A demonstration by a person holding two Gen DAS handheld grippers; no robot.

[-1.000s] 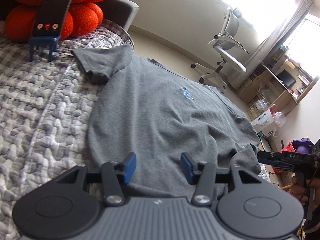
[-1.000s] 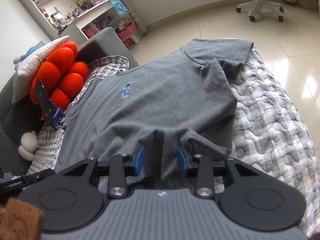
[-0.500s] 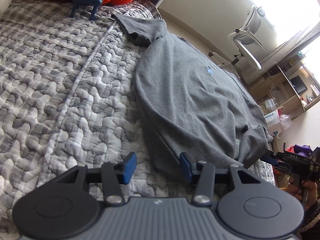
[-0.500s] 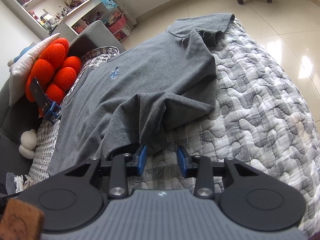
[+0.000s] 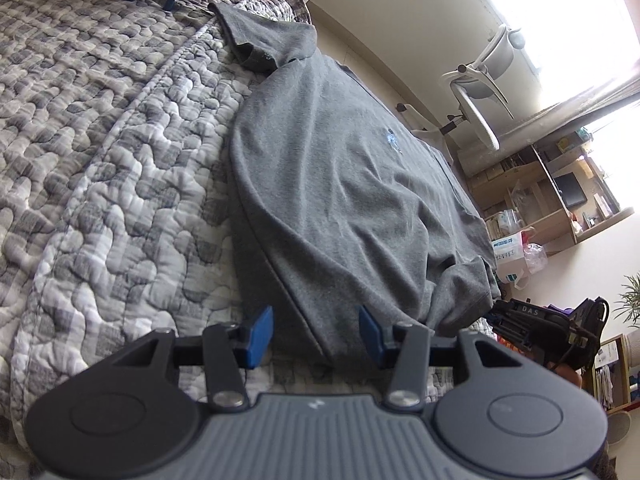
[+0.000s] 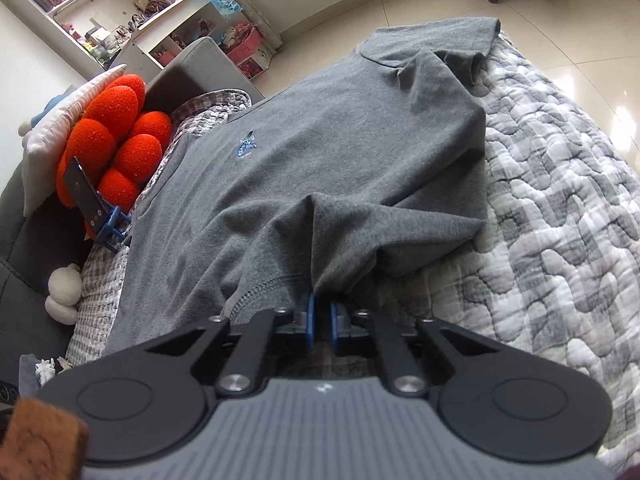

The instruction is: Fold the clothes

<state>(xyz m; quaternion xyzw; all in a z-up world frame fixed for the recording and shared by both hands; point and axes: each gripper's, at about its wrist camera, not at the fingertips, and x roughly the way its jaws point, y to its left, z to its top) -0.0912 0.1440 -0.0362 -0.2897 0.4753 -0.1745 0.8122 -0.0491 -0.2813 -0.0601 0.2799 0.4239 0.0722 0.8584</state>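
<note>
From the left wrist, your left gripper [image 5: 316, 332] stands spread, its blue pads straddling the near hem corner of the grey T-shirt [image 5: 340, 184], which lies flat on the quilted bedspread [image 5: 100, 168]; no pad presses the cloth yet. You need to slide onto that corner and close.

From the right wrist, your right gripper [image 6: 321, 320] is pressed together, apparently pinching the bunched hem of the T-shirt [image 6: 320, 152]. You are taking hold of the bottom edge; next, lift both corners together toward the collar.
</note>
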